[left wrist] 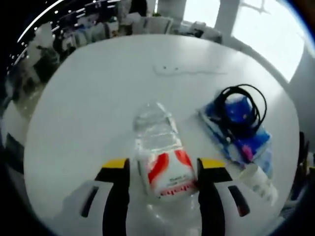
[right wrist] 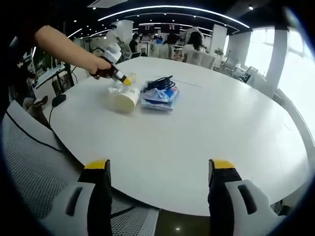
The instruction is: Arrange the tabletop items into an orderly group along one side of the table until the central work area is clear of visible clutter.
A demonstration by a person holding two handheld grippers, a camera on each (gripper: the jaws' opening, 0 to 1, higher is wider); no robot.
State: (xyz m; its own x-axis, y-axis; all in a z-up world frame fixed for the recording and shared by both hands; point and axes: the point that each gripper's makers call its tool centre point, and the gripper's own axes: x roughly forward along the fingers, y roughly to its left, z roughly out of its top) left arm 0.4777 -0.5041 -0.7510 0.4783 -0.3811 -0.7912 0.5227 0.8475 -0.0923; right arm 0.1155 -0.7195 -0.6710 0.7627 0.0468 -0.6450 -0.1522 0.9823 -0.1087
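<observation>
While the left gripper point(left wrist: 163, 173) stands low in the left gripper view, its yellow-tipped black jaws are spread to either side of a clear crushed plastic bottle with a red and white label point(left wrist: 160, 152). The bottle lies on its side between them; whether the pads touch it I cannot tell, so this looks like a straddle made ready for a grip or a push. Right of the bottle, near the frame's right edge, lies a blue plastic packet point(left wrist: 241, 132) with a coiled black cable point(left wrist: 242, 104) resting on top, and a small clear white object point(left wrist: 257, 178) sits just below the packet. These items lie close together on the round white table point(left wrist: 98, 98), probably so that they form one group toward one side.

At the bottom of the right gripper view, the right gripper point(right wrist: 158, 172) hovers over the table's near edge, jaws wide apart and gripping nothing, well apart from the cluster at upper left.
</observation>
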